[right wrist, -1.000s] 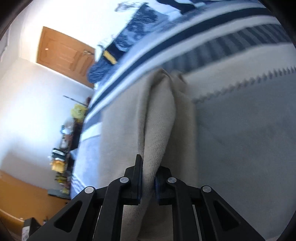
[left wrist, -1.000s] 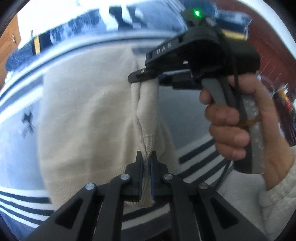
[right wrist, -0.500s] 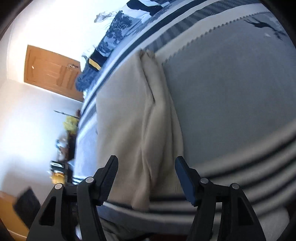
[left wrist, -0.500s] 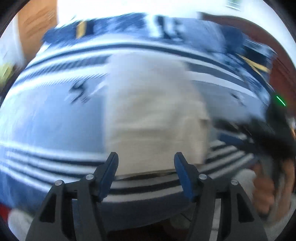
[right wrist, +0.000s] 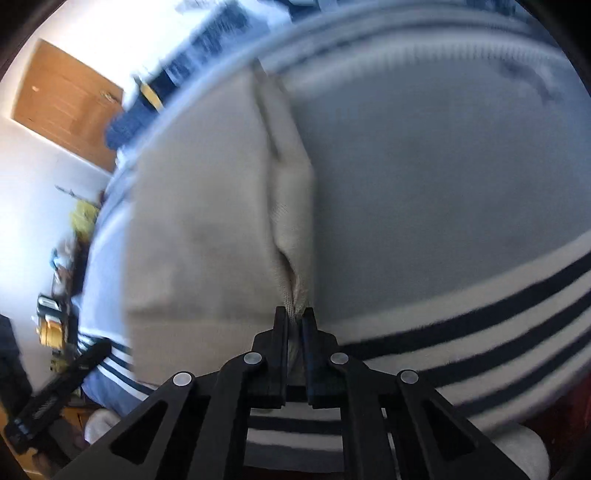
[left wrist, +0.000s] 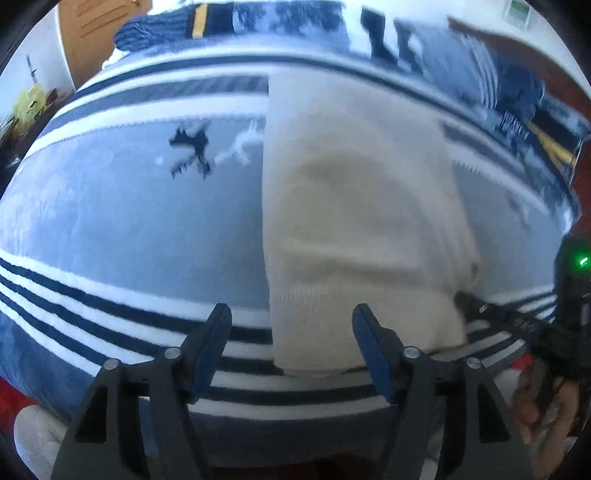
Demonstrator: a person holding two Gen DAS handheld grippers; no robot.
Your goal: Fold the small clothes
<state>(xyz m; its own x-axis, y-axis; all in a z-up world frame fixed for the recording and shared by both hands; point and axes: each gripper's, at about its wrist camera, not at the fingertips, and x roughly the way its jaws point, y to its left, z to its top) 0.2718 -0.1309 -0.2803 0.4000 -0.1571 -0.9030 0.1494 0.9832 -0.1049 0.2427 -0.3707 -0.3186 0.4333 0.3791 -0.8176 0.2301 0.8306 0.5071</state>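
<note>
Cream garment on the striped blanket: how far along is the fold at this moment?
Done: the cream garment lies doubled into a neat rectangle on the striped blanket. In hand: the right gripper is shut on its near corner, while the left gripper is open and holds nothing. Left, probably: another fold or a final straightening.

The bed (left wrist: 129, 229) is covered by a blue-grey blanket (right wrist: 424, 177) with white and navy stripes near its front edge and small deer figures (left wrist: 190, 149) woven in. A folded cream knit garment (left wrist: 354, 221) lies flat on it. Dark blue patterned bedding (left wrist: 258, 18) is bunched along the far side.
</note>
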